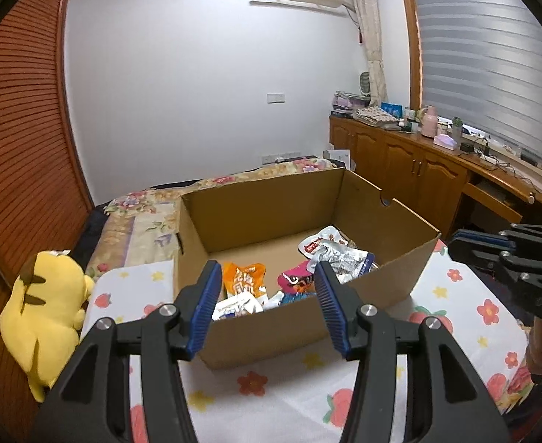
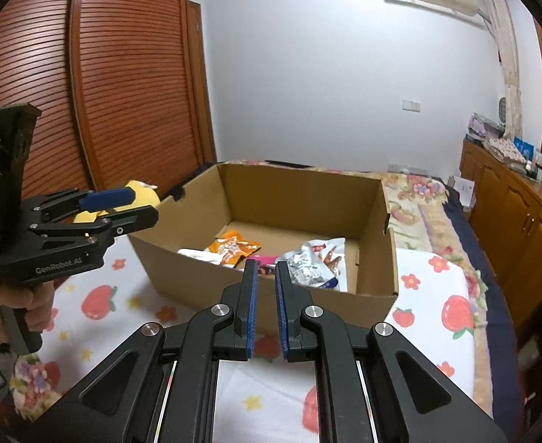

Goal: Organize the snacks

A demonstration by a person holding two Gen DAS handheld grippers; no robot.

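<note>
Both grippers hover empty before the cardboard box (image 1: 234, 336) at frame centre, the left gripper (image 1: 267, 302) spread, the right gripper (image 2: 266, 306) nearly pressed together, so the packets look boxed and the next move calls for finding any remaining snack.

The left gripper (image 1: 267, 310), held by a bare hand (image 2: 31, 306) around its grip, has its jaws well apart and empty, while the right gripper (image 2: 265, 310) shows its blue pads (image 2: 251, 313) nearly together with nothing between them.
</note>
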